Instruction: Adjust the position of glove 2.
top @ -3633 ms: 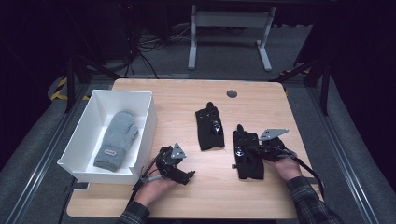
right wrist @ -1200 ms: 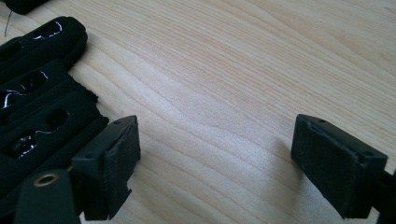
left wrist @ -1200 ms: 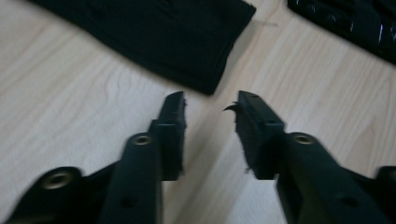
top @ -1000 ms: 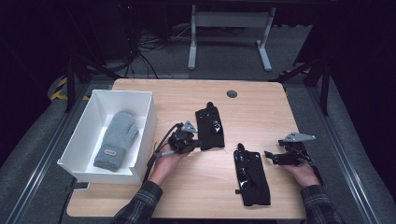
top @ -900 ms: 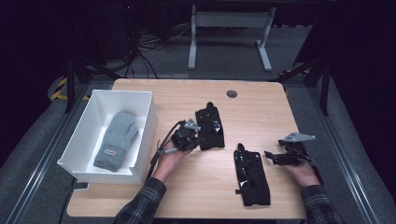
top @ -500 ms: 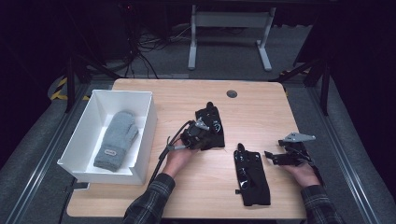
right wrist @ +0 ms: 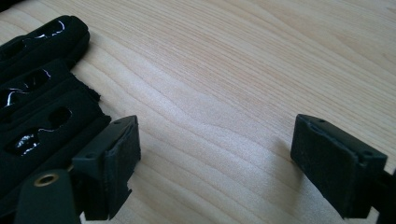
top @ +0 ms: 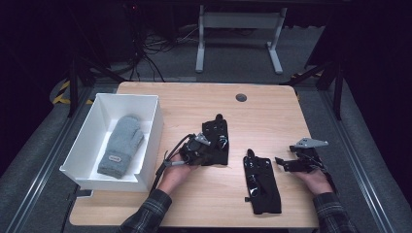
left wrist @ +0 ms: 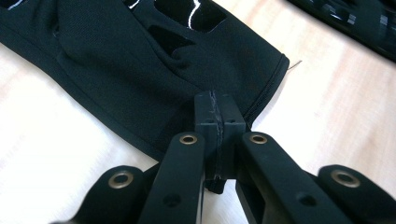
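1. At the centre of the high view, the left gripper (top: pixel 198 149) sits on the cuff edge of a black glove (top: pixel 216 141) lying on the wooden table (top: pixel 272 111).
2. In the left gripper view, its jaws are pressed together, pinching the glove's (left wrist: pixel 140 70) hem.
3. At lower right, the right gripper (top: pixel 291 163) rests with jaws wide apart, nothing between them.
4. A second black glove (top: pixel 262 182) lies just left of it.
5. At left, a white box (top: pixel 92 126) holds a grey mitten (top: pixel 120 145).
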`<state>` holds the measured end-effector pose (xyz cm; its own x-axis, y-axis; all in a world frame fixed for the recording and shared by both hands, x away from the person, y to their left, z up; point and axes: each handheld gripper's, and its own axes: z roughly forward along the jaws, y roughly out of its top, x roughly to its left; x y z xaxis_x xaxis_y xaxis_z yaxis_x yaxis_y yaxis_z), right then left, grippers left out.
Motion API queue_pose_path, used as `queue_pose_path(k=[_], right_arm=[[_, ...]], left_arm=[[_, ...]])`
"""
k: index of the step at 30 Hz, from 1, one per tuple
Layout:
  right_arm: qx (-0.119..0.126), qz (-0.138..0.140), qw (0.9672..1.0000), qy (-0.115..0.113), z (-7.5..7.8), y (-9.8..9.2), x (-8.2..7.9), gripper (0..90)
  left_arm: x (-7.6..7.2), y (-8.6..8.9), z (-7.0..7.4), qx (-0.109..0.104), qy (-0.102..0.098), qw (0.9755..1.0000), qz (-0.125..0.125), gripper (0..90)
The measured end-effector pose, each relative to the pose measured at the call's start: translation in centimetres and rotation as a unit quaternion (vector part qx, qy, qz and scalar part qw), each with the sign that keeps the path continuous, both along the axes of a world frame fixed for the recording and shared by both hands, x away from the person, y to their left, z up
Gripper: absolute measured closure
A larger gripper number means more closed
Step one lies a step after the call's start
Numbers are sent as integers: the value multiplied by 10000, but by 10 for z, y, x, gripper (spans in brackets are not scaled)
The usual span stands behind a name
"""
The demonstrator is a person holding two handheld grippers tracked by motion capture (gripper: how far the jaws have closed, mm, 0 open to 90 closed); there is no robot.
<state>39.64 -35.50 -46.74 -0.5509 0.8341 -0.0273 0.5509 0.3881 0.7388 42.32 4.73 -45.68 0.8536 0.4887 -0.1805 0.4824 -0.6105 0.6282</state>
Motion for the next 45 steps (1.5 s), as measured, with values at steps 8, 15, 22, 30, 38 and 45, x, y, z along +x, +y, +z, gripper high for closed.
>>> queue_pose_path(k=[8, 15, 22, 30, 38, 45], right_arm=[[0, 5, 10000, -4, 0, 0, 0, 160], [3, -11, 10000, 3, 0, 1, 0, 146], [-1, -45, 10000, 8, 0, 1, -1, 147], [-1, -45, 10000, 9, 0, 1, -1, 146], [-1, -46, 10000, 9, 0, 1, -1, 147], [-1, -46, 10000, 9, 0, 1, -1, 147]], left_arm=[[-25, 8, 1, 112, 43, 9998, -160, 900], [-49, 16, 1, 113, 130, 9994, -290, 900], [-70, 26, 0, 82, 254, 9988, -417, 900], [-65, 29, 12, -118, 10, 9999, -41, 840], [-34, 28, 17, -15, -42, 9979, 640, 719], [-15, 34, 12, -46, -46, 9947, 1023, 682]])
